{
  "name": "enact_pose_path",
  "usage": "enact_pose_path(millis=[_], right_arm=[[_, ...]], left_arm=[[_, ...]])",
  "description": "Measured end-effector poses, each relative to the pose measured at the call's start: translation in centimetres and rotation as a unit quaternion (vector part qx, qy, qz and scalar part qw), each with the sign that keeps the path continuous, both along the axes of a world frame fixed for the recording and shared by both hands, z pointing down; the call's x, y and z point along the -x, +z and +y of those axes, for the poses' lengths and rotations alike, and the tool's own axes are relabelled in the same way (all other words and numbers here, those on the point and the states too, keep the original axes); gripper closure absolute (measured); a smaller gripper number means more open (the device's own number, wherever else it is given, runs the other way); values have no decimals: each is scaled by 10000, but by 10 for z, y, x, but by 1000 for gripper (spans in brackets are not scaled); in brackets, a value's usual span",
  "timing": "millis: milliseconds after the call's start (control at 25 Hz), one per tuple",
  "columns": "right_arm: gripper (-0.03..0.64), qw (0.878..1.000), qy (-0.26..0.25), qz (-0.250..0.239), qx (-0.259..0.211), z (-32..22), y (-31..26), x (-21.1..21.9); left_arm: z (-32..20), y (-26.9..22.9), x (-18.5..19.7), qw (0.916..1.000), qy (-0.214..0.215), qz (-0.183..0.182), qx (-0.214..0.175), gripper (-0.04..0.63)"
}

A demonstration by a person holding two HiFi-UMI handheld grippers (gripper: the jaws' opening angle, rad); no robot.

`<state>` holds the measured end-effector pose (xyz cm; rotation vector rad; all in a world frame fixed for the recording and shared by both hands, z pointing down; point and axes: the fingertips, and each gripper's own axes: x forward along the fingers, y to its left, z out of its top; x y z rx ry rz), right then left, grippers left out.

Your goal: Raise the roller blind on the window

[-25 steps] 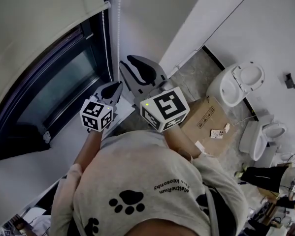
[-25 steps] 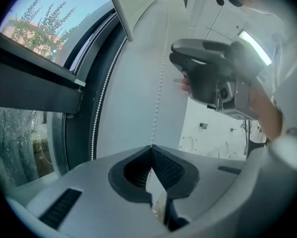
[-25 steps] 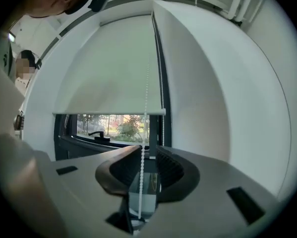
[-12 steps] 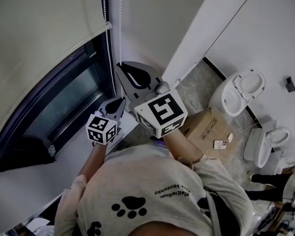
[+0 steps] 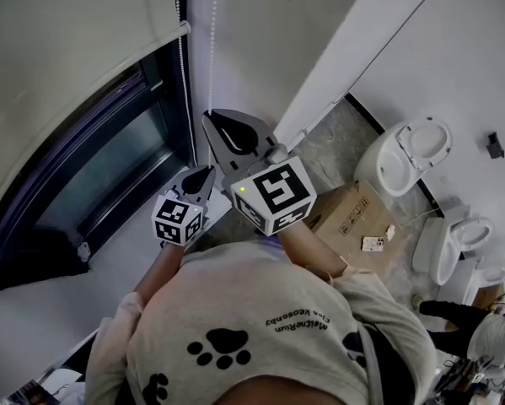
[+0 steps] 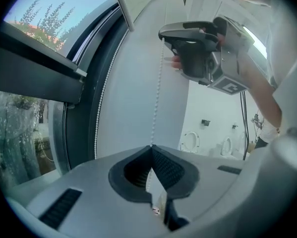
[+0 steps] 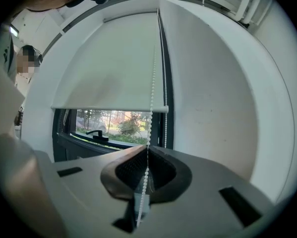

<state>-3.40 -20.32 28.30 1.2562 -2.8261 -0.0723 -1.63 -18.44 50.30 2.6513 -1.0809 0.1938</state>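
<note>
Across the upper part of the window (image 7: 113,125), the roller blind (image 7: 108,63) hangs partly lowered. Its bottom bar (image 7: 108,108) is well above the sill, and glass shows below it. The bead chain (image 7: 151,78) drops in two strands at the window's right edge.

Right gripper (image 7: 147,151): the jaws have just been closing and stand together on one strand, which runs between the pads. Left gripper (image 6: 150,148): the jaws are pinched on the same strand, lower down.

Step in hand, as judged: a fresh upper grip in a hand-over-hand haul. The next move probably calls for the lower grip to let go, then a straight downward draw along the chain line with no side pull.

Both forearms reach forward from the torso. The right gripper is held level above the left, which tips slightly downward.
</note>
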Motion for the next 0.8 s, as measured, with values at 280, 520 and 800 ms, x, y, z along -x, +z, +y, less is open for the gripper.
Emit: enact_pose_path(millis=[280, 520, 800], right_arm=[[607, 9998, 131, 106, 63, 5, 29, -4], [607, 9991, 144, 211, 337, 7, 65, -2], [607, 9987, 148, 200, 443, 14, 90, 1]], left_arm=[[7, 29, -2, 9997, -27, -160, 154, 588], [13, 64, 2, 9985, -53, -351, 416, 588], [20, 90, 5, 9970, -48, -526, 569, 588]])
